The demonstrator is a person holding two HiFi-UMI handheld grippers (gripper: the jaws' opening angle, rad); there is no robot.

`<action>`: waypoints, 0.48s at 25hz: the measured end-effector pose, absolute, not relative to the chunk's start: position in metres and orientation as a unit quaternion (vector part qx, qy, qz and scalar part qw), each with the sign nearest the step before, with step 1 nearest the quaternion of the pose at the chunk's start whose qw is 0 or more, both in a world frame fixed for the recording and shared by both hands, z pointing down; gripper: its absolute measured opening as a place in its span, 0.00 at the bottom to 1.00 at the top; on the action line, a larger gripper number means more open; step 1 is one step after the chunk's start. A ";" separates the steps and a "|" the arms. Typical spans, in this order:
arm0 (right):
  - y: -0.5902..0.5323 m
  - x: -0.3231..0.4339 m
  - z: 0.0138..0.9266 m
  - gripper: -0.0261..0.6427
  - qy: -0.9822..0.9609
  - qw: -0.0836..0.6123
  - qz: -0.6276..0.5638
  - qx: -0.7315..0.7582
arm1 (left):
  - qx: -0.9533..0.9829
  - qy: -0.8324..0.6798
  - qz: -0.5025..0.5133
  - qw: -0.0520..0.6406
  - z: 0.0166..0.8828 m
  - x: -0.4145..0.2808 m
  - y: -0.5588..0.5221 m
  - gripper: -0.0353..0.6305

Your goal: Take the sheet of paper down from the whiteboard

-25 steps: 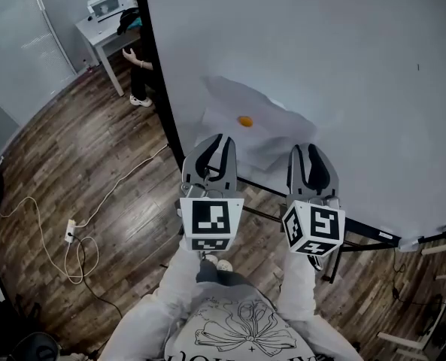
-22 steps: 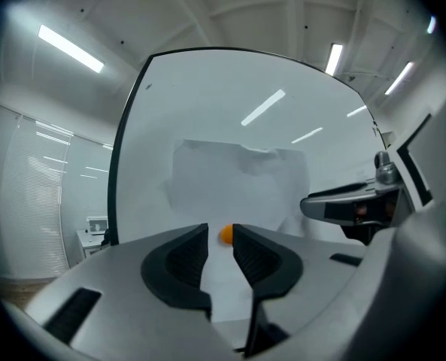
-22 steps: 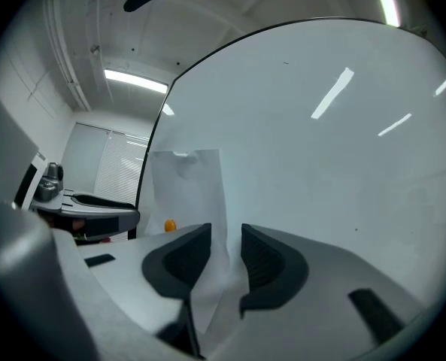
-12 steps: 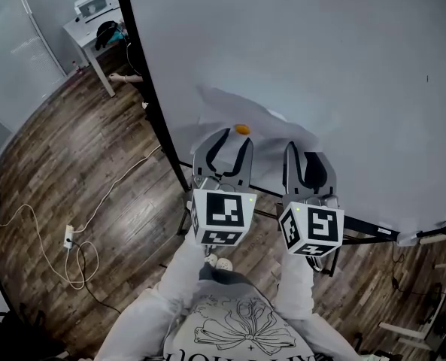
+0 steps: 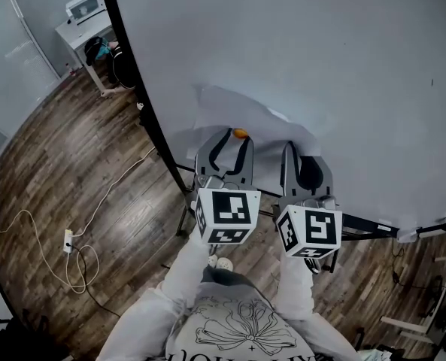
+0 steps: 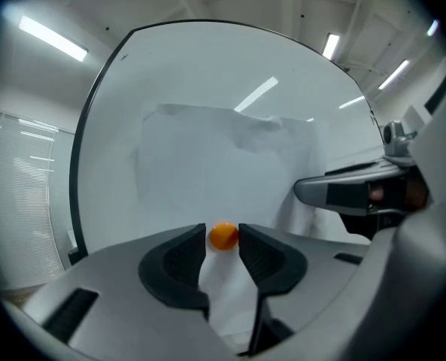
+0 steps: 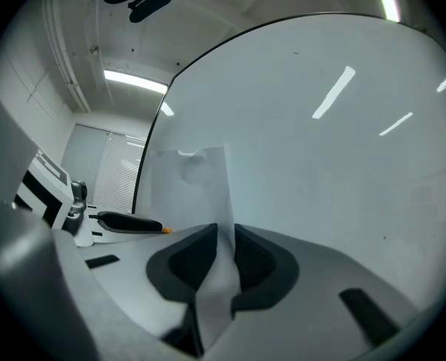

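Observation:
A white sheet of paper [image 5: 230,111] hangs on the whiteboard [image 5: 320,51], pinned by a small orange magnet [image 5: 240,133]. My left gripper [image 5: 235,137] is open, and the magnet [image 6: 223,235] sits between its fingertips, against the right one. My right gripper [image 5: 301,153] is at the sheet's right edge with its jaws closing. In the right gripper view that edge of the paper [image 7: 204,179] runs through the narrow gap of the right gripper [image 7: 226,233], wrinkled. The left gripper [image 7: 128,222] shows there too.
The whiteboard's black frame [image 5: 144,119] and stand bar [image 5: 373,228] are just below the grippers. A white table with a printer [image 5: 83,10] stands at the back left. A cable and power strip [image 5: 68,239] lie on the wooden floor.
My left gripper has moved right and toward the board, its jaws spread around the magnet. The right gripper's jaws have narrowed around the paper's edge.

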State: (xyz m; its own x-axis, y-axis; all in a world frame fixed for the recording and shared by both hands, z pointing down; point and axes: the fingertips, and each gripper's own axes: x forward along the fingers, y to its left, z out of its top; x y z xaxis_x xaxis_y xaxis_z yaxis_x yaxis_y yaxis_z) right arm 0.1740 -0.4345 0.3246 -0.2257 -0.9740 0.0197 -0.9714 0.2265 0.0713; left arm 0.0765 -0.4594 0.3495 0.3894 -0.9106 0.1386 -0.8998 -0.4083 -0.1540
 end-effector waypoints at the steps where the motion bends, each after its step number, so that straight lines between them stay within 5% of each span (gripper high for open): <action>1: -0.435 0.175 0.325 0.13 -0.782 0.029 -0.022 0.622 | -0.834 0.542 -0.100 0.026 0.350 0.077 -0.460 0.26; 12: -0.436 0.175 0.325 0.12 -0.782 0.030 -0.022 0.622 | -0.833 0.543 -0.103 0.011 0.357 0.082 -0.466 0.26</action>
State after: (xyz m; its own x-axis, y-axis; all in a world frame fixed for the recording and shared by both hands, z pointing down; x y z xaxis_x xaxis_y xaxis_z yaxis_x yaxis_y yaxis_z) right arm 0.1753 -0.4359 0.3248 -0.2236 -0.9745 0.0197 -0.9719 0.2245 0.0712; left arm 0.0819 -0.4662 0.3574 0.3895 -0.9071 0.1597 -0.9025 -0.4105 -0.1304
